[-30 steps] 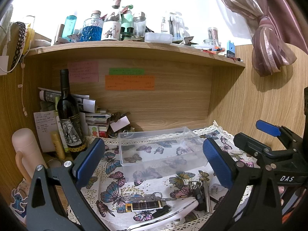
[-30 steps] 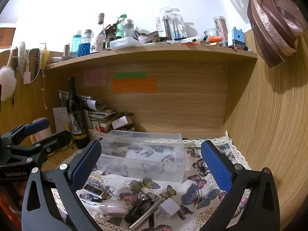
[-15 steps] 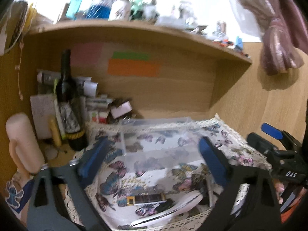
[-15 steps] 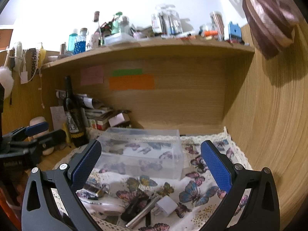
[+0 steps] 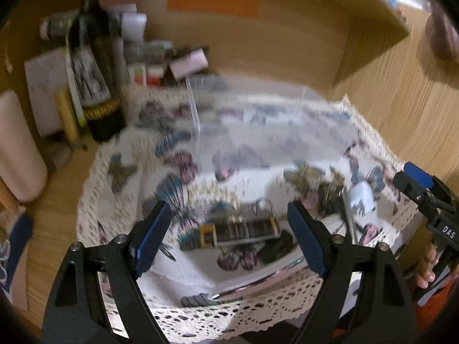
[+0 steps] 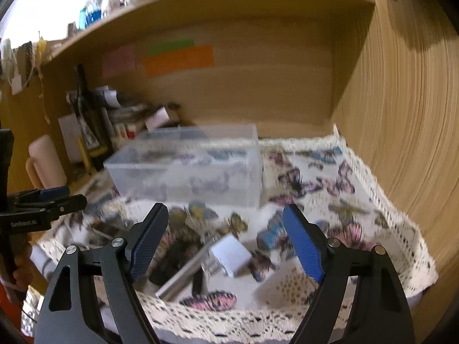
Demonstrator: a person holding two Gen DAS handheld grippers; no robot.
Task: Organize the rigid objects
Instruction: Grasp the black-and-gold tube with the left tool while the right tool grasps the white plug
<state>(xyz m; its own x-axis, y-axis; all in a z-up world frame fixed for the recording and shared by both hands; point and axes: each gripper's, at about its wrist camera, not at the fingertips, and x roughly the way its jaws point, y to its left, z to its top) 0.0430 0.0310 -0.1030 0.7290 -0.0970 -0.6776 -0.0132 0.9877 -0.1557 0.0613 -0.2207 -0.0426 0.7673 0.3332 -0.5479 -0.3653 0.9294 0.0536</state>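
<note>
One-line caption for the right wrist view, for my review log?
Open right gripper poised over a white charger and metal tube on the butterfly cloth, clear box behind.

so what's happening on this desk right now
A person holds a two-finger gripper in each hand above a butterfly-print cloth. Both are open and hold nothing. The left gripper is over a small padlock-like item; the right gripper is over a white charger plug and a metal tube. The clear plastic box behind the clutter looks empty, so no sorting shows yet.
</note>
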